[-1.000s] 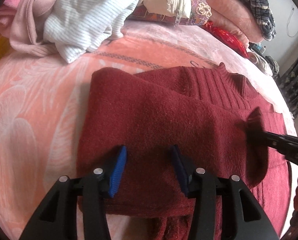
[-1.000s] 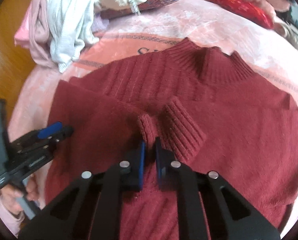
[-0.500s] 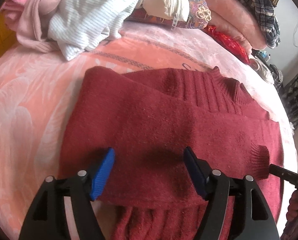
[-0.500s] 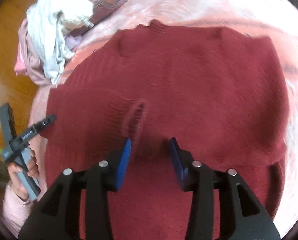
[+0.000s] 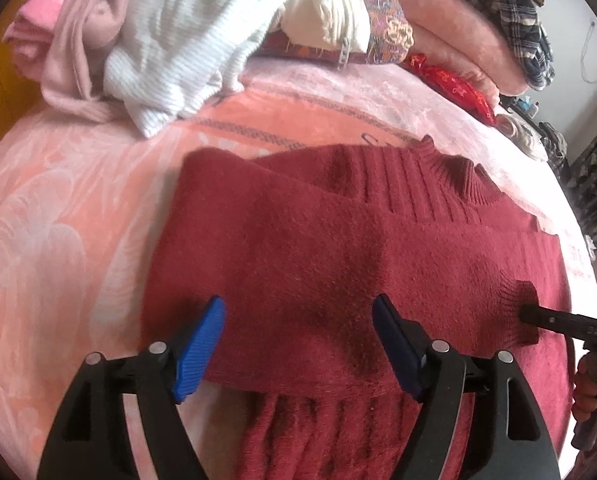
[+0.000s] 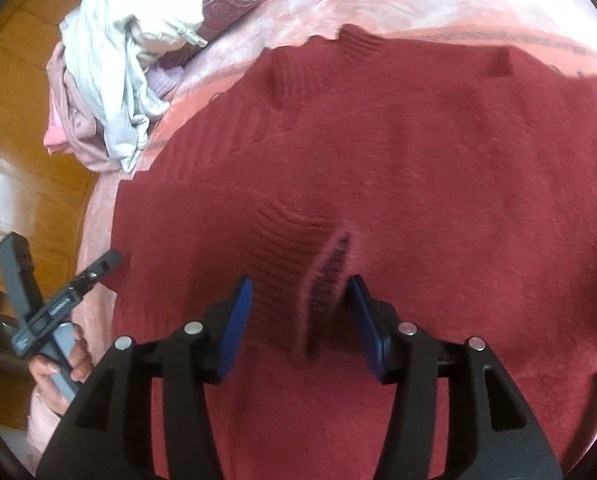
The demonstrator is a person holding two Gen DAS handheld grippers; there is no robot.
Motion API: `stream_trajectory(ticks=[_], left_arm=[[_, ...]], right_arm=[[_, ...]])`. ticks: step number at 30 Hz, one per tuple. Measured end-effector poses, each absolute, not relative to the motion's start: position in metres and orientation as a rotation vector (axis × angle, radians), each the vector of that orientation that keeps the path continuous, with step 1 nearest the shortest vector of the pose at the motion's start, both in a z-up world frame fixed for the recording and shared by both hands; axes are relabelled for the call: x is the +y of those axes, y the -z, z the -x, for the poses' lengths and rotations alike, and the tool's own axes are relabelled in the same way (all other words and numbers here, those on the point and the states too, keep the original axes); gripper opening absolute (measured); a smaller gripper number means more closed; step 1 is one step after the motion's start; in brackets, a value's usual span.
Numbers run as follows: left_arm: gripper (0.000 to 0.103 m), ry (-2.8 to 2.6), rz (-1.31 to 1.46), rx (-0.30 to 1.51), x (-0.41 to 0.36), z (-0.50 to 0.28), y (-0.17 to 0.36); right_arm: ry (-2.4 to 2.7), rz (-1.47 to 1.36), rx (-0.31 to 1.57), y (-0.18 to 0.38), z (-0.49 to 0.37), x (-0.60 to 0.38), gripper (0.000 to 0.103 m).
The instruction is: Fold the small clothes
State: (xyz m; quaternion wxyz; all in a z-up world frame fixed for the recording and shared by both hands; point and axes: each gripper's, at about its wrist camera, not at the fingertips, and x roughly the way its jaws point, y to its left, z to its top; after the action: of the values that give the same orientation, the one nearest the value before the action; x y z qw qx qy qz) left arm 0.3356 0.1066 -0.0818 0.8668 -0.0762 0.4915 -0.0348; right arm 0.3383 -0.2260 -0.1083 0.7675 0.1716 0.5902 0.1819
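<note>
Both of your jaws are spreading apart: the left gripper (image 5: 298,316) stands wide over the folded sleeve with nothing pinched, and the right gripper (image 6: 300,304) is letting go, its 2 blue pads clear of the ribbed cuff (image 6: 322,272) that stands between them. Your red sweater (image 5: 338,248) lies flat on the pink blanket (image 5: 58,208), sleeve folded across the chest, collar at the far right. Beyond it, far left, sits a pile of clothes (image 5: 170,40).
</note>
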Motion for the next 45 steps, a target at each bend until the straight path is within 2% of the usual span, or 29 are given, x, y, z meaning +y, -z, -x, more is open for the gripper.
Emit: stream_trajectory(ticks=[3, 4, 5, 12, 20, 27, 38, 39, 40, 42, 45], left_arm=[[0.079, 0.060, 0.166, 1.006, 0.119, -0.334, 0.077], [0.079, 0.050, 0.176, 1.000, 0.126, -0.334, 0.075], [0.079, 0.036, 0.190, 0.993, 0.134, -0.333, 0.074], [0.079, -0.046, 0.278, 0.998, 0.171, -0.337, 0.081], [0.079, -0.037, 0.237, 0.995, 0.147, -0.337, 0.083], [0.080, -0.004, 0.139, 1.013, 0.111, -0.340, 0.088], [0.080, 0.032, 0.128, 1.104, 0.102, -0.344, 0.106], [0.076, 0.041, 0.133, 1.116, 0.102, -0.346, 0.108], [0.062, 0.072, 0.158, 1.133, 0.103, -0.349, 0.111], [0.042, 0.127, 0.204, 1.149, 0.103, -0.351, 0.115], [0.019, 0.156, 0.205, 1.137, 0.101, -0.352, 0.112]], right_arm=[[-0.410, -0.358, 1.276, 0.108, -0.344, -0.209, 0.025], [-0.411, -0.345, 1.270, 0.107, -0.345, -0.203, 0.011], [-0.403, -0.326, 1.260, 0.105, -0.346, -0.200, 0.007], [-0.432, -0.389, 1.145, 0.062, -0.354, -0.228, 0.006], [-0.319, -0.417, 1.035, 0.024, -0.353, -0.310, 0.006], [-0.225, -0.452, 1.098, 0.055, -0.356, -0.354, 0.006], [-0.181, -0.352, 1.170, 0.091, -0.354, -0.340, 0.006], [-0.181, -0.351, 1.170, 0.091, -0.355, -0.339, 0.006], [-0.180, -0.351, 1.169, 0.091, -0.356, -0.338, 0.006], [-0.178, -0.352, 1.167, 0.091, -0.356, -0.337, 0.006], [-0.185, -0.364, 1.162, 0.090, -0.356, -0.337, 0.006]])
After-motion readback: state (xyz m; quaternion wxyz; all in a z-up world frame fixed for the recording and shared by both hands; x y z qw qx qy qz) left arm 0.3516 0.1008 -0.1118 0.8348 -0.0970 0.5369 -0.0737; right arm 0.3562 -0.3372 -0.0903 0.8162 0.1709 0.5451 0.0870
